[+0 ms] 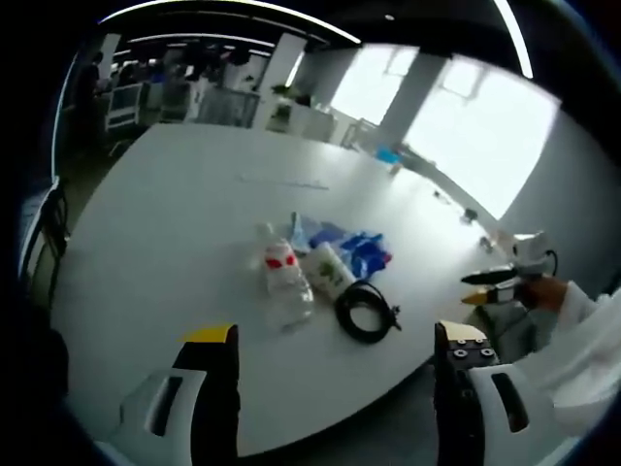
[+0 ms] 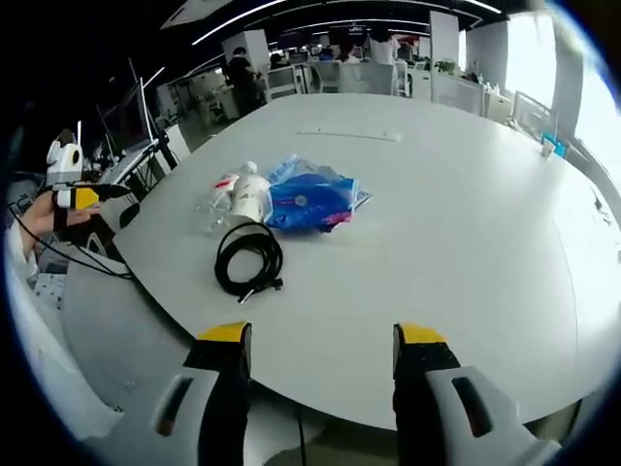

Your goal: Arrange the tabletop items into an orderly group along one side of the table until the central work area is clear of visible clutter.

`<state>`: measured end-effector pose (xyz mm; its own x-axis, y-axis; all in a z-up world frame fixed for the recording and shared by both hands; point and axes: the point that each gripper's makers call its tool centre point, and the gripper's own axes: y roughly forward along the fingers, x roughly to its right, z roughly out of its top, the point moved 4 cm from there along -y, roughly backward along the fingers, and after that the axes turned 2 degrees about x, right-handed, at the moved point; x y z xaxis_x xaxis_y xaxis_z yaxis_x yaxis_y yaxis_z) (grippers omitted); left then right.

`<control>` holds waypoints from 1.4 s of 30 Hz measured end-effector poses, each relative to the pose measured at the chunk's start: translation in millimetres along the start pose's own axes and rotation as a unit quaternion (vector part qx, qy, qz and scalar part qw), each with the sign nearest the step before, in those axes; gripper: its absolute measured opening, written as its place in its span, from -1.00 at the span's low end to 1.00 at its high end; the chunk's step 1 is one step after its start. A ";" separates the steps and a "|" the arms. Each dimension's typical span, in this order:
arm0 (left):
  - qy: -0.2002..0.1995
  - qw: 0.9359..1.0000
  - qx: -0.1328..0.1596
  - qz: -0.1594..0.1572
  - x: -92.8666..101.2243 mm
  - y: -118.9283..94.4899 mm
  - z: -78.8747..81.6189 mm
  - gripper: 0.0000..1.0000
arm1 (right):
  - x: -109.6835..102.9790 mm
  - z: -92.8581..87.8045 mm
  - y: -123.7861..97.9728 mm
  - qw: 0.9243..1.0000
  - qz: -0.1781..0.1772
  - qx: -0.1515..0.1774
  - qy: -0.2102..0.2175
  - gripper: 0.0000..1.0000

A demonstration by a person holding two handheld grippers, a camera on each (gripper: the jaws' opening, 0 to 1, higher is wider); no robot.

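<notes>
A small cluster lies on the white round table [image 2: 466,243]: a clear bottle with a red label [image 2: 218,199], a white bottle [image 2: 252,194], a blue plastic bag [image 2: 310,199] and a coiled black cable [image 2: 249,257]. My right gripper [image 2: 321,335] is open and empty, over the table's near edge short of the cable. In the left gripper view the clear bottle [image 1: 284,272], white bottle [image 1: 328,269], blue bag [image 1: 354,248] and cable [image 1: 366,311] lie ahead of my open, empty left gripper [image 1: 336,333]. The right gripper [image 1: 495,282] enters from the right, held by a hand.
A thin white strip [image 2: 347,133] lies farther across the table. Office desks, chairs and people stand beyond the far edge, with bright windows [image 1: 475,136] to one side. The left gripper [image 2: 82,194] shows past the table's left rim, with cables trailing below it.
</notes>
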<state>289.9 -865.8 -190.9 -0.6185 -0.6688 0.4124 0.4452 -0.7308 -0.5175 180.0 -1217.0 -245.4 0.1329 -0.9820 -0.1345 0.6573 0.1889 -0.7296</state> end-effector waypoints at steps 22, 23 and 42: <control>-0.025 0.999 0.012 0.044 27.0 26.3 -0.9 0.54 | 25.7 14.5 19.6 0.999 0.045 -0.006 -0.019 0.08; -0.025 0.999 0.012 0.044 28.0 27.8 -0.3 0.54 | 27.9 14.4 20.4 0.999 0.046 -0.006 -0.018 0.08; -0.019 0.999 0.000 0.026 52.8 65.1 3.3 0.46 | 38.2 25.9 30.4 0.998 0.067 -0.002 -0.011 0.03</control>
<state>288.4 -949.1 -200.4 -0.5694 -0.7109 0.4127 0.4766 -0.6946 -0.5389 224.3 -1248.5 -255.4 0.2363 -0.9472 -0.2166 0.6291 0.3190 -0.7088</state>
